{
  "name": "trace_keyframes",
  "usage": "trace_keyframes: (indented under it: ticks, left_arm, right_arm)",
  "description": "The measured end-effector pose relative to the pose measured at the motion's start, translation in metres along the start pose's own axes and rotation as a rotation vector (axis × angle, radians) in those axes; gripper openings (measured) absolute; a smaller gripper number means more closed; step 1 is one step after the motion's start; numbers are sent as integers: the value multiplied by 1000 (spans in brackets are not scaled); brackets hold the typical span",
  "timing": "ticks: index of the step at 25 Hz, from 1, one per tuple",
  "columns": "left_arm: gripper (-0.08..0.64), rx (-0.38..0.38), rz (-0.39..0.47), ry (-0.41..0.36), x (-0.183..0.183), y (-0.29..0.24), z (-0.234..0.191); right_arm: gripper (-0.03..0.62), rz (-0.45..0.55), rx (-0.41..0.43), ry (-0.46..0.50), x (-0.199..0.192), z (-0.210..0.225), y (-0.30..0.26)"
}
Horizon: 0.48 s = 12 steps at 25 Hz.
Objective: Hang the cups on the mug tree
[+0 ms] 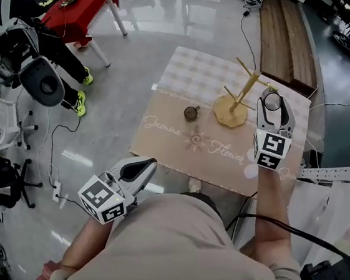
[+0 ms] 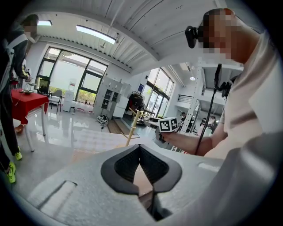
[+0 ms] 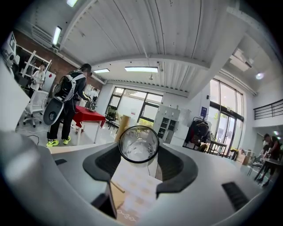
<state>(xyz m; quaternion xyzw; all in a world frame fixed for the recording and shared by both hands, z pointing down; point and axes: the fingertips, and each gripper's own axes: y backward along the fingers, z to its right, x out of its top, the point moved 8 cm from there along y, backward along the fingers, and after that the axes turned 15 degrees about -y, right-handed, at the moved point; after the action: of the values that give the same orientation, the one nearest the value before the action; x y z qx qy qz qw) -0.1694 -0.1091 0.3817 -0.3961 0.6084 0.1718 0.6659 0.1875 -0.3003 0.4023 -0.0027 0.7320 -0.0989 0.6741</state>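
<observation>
A wooden mug tree (image 1: 237, 99) stands on the patterned tablecloth (image 1: 188, 75), and it also shows as a post in the left gripper view (image 2: 132, 128). A small dark glass cup (image 1: 191, 113) sits on the cloth to its left. My right gripper (image 1: 273, 97) hovers just right of the tree, shut on a clear glass cup (image 1: 272, 102). That cup's round mouth (image 3: 138, 144) faces the camera between the jaws of my right gripper (image 3: 139, 148). My left gripper (image 1: 150, 162) hangs off the table's near left corner, with my left gripper (image 2: 139, 149) shut and empty.
A red table (image 1: 83, 6) with a person (image 1: 24, 31) beside it stands at the far left among chairs (image 1: 40, 80). A wooden bench (image 1: 290, 39) lies behind the table. Cables (image 1: 51, 153) trail on the shiny floor.
</observation>
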Motion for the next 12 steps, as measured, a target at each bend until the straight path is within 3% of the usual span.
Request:
trace_keyframes:
  ticks: [12]
  left_arm:
    - [8, 51, -5, 18, -13, 37, -3]
  right_arm:
    - [267, -32, -32, -6, -18, -22, -19]
